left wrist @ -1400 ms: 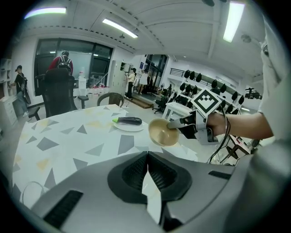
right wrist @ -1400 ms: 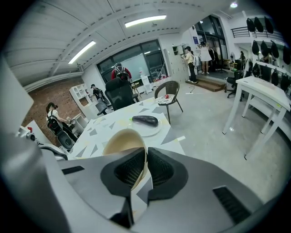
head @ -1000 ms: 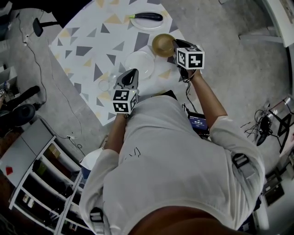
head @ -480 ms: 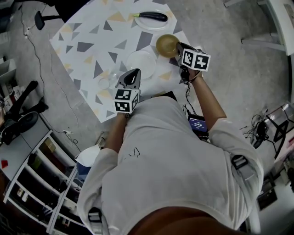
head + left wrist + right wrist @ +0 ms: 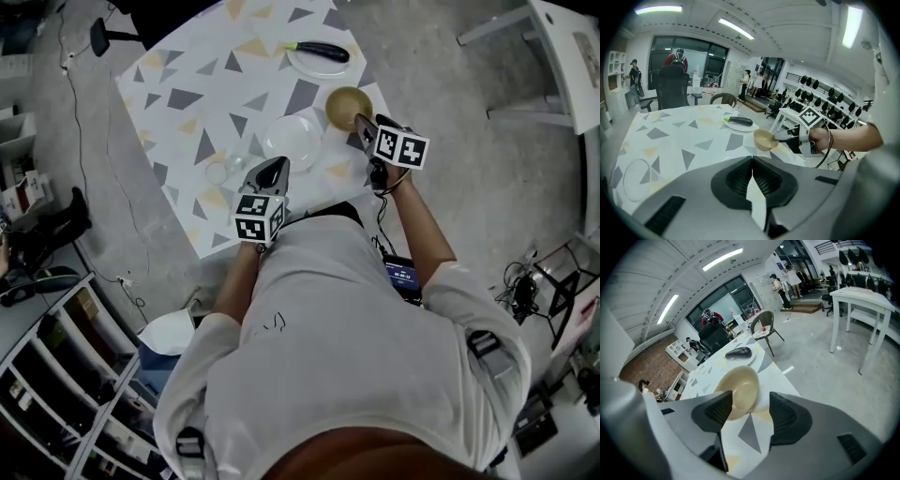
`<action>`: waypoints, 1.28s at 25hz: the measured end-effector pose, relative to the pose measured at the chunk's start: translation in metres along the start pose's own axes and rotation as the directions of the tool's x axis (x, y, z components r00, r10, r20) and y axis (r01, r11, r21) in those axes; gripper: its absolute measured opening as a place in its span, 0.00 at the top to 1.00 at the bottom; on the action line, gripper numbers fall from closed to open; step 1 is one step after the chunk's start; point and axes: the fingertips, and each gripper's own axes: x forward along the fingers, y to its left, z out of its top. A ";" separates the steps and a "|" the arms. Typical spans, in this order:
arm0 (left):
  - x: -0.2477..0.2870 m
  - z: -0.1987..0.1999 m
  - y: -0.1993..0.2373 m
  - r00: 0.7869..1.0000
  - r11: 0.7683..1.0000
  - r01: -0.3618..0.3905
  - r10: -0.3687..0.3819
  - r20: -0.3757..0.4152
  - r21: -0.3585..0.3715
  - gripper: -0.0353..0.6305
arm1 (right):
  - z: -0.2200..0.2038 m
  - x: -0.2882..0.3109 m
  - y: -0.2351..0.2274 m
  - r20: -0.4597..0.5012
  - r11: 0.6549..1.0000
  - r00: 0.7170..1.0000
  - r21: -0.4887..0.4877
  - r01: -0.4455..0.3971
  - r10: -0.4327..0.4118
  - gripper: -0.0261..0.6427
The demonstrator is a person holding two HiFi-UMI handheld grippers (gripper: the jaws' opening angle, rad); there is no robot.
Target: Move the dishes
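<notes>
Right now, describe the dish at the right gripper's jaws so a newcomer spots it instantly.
On the triangle-patterned table, go to the edge nearest the right gripper, whose open jaws face the dish. There sits the bowl, near the eggplant plate and the empty pale plate. It is the only deep, tan dish; its neighbours are flat and whitish.
</notes>
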 end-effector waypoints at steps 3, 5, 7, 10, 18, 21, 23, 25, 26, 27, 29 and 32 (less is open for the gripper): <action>-0.012 -0.007 -0.001 1.000 0.999 -0.003 0.004 0.027 -0.041 0.92 | -0.012 -0.017 0.002 0.009 1.000 1.000 -0.020 0.012 -0.012 0.59; -0.020 -0.012 -0.003 0.999 0.998 -0.006 0.009 0.050 -0.070 0.92 | -0.021 -0.030 0.002 0.010 0.999 1.000 -0.036 0.029 -0.028 0.61; -0.028 -0.017 -0.004 0.997 0.997 -0.018 0.023 0.070 -0.076 0.92 | -0.031 -0.042 0.002 0.012 0.996 0.998 -0.071 0.057 -0.057 0.66; -0.041 -0.029 -0.009 0.995 0.996 -0.045 0.052 0.088 -0.082 0.92 | -0.054 -0.064 0.003 0.021 0.985 0.994 -0.131 0.113 -0.111 0.86; -0.078 -0.073 -0.012 0.971 0.964 -0.115 0.159 0.176 -0.240 0.92 | -0.121 -0.078 0.066 -0.026 0.900 0.999 -0.433 -0.048 0.040 0.97; -0.090 -0.090 -0.015 0.960 0.947 -0.139 0.201 0.197 -0.291 0.92 | -0.139 -0.088 0.094 -0.045 0.851 0.993 -0.513 -0.115 0.107 0.97; -0.093 -0.099 -0.015 0.952 0.935 -0.158 0.230 0.202 -0.319 0.92 | -0.145 -0.094 0.107 -0.053 0.816 0.989 -0.561 -0.143 0.137 0.97; -0.095 -0.104 -0.017 0.946 0.922 -0.171 0.252 0.205 -0.347 0.92 | -0.147 -0.097 0.116 -0.058 0.791 0.986 -0.590 -0.162 0.159 0.97; -0.097 -0.105 -0.019 0.943 0.917 -0.174 0.260 0.208 -0.358 0.92 | -0.147 -0.098 0.121 -0.060 0.783 0.983 -0.597 -0.173 0.171 0.97; -0.098 -0.105 -0.022 0.941 0.914 -0.177 0.266 0.211 -0.364 0.92 | -0.148 -0.099 0.125 -0.063 0.777 0.981 -0.602 -0.185 0.185 0.97; -0.099 -0.101 -0.027 0.936 0.913 -0.182 0.275 0.220 -0.366 0.92 | -0.146 -0.100 0.133 -0.071 0.761 0.974 -0.613 -0.212 0.215 0.97; -0.099 -0.085 -0.026 0.925 0.906 -0.202 0.302 0.231 -0.372 0.92 | -0.135 -0.098 0.148 -0.082 0.729 0.965 -0.641 -0.241 0.248 0.97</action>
